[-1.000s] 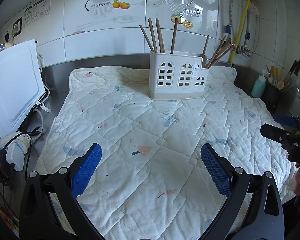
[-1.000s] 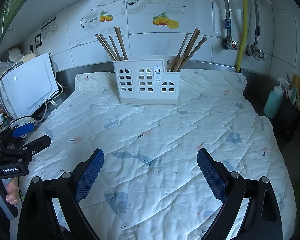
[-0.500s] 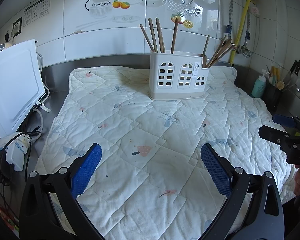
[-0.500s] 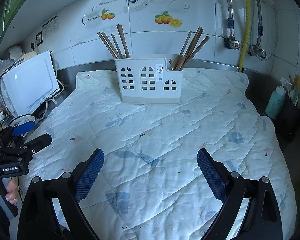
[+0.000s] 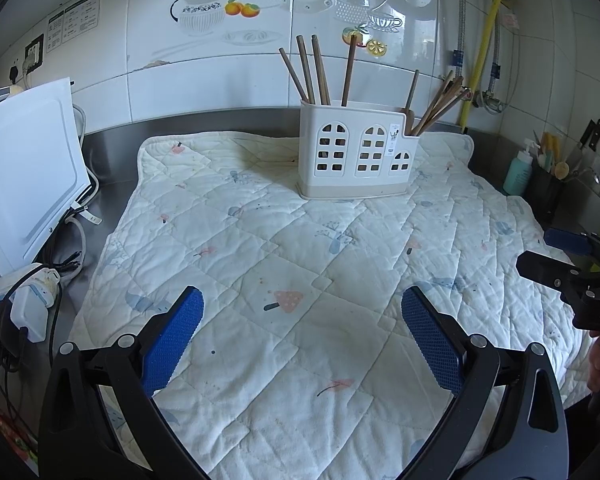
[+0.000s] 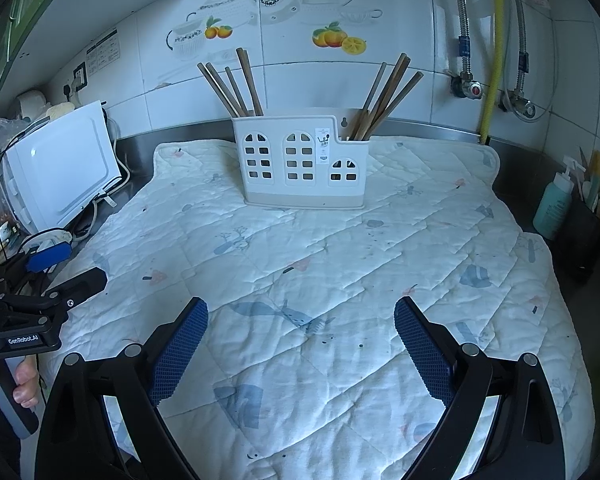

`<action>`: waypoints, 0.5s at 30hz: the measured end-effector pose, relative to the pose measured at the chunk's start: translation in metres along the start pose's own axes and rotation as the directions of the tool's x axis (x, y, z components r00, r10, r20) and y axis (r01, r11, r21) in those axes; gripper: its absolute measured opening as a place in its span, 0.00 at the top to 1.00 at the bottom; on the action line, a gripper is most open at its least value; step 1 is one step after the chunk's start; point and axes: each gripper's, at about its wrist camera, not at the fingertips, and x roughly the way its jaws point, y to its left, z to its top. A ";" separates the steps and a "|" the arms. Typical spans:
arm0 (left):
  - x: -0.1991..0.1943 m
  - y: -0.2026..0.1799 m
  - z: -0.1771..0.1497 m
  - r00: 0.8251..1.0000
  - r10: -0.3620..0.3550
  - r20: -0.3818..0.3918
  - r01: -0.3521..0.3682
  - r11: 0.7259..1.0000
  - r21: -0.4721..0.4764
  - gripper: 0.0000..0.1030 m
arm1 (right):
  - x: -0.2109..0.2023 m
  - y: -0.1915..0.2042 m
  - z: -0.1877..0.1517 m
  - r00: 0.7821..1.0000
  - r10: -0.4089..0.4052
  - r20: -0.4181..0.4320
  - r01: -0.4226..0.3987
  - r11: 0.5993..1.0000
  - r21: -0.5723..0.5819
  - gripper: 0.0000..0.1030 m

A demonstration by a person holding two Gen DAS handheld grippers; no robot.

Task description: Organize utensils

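Note:
A white utensil holder [image 5: 356,152] with window cut-outs stands at the back of the quilted mat [image 5: 284,248]; it also shows in the right wrist view [image 6: 304,164]. Several wooden chopsticks [image 5: 316,70] stand in its tall left part and several more [image 5: 436,104] lean in its low right part. My left gripper [image 5: 302,312] is open and empty above the mat's front. My right gripper [image 6: 300,322] is open and empty above the mat's front too. Each gripper shows at the edge of the other's view.
A white appliance [image 5: 24,168] with cables and a power strip [image 5: 32,300] stands at the left. A teal bottle [image 6: 552,204] and a dark utensil pot [image 6: 592,224] stand at the right on the steel counter. A tiled wall with pipes [image 6: 492,52] is behind.
Both grippers stay open and empty. The right wrist view has shifted slightly; the holder sits a little further right in it. The left view is almost unchanged.

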 end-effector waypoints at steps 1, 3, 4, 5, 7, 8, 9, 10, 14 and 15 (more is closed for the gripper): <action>0.000 0.000 0.000 1.000 -0.001 0.001 0.001 1.000 0.001 0.05 | 0.000 0.001 0.000 1.000 0.001 -0.001 -0.001 1.000 -0.001 0.12; 0.001 0.000 0.000 1.000 -0.007 0.002 0.007 1.000 -0.001 0.05 | 0.001 0.002 -0.001 1.000 0.002 -0.002 -0.002 1.000 -0.003 0.12; 0.001 0.001 0.000 1.000 -0.009 0.002 0.009 1.000 -0.006 0.05 | 0.002 0.002 -0.001 1.000 0.003 -0.003 -0.003 1.000 -0.003 0.12; 0.001 0.001 0.000 1.000 -0.012 0.002 0.012 1.000 -0.011 0.05 | 0.002 0.002 -0.001 1.000 0.004 -0.004 -0.004 1.000 -0.003 0.12; 0.001 0.001 -0.001 1.000 -0.016 -0.001 0.016 1.000 -0.011 0.05 | 0.002 0.002 -0.001 1.000 0.004 -0.005 -0.004 1.000 -0.004 0.12; 0.002 0.001 -0.001 1.000 -0.019 -0.003 0.019 1.000 -0.008 0.05 | 0.002 0.002 -0.001 1.000 0.003 -0.005 -0.003 1.000 -0.003 0.12; 0.002 0.001 -0.001 1.000 -0.018 -0.005 0.018 1.000 -0.008 0.05 | 0.003 0.002 -0.001 1.000 0.003 -0.005 -0.003 1.000 -0.002 0.12; 0.002 0.000 -0.001 1.000 -0.019 -0.006 0.019 1.000 -0.010 0.05 | 0.003 0.001 -0.002 1.000 0.004 -0.006 -0.004 1.000 0.000 0.12; 0.002 0.001 -0.001 1.000 -0.018 -0.006 0.018 1.000 -0.011 0.05 | 0.002 0.001 -0.002 1.000 0.003 -0.005 -0.003 1.000 -0.001 0.12; 0.003 0.002 -0.001 1.000 -0.017 -0.006 0.017 1.000 -0.011 0.05 | 0.002 0.001 -0.002 1.000 0.004 -0.004 -0.004 1.000 -0.002 0.12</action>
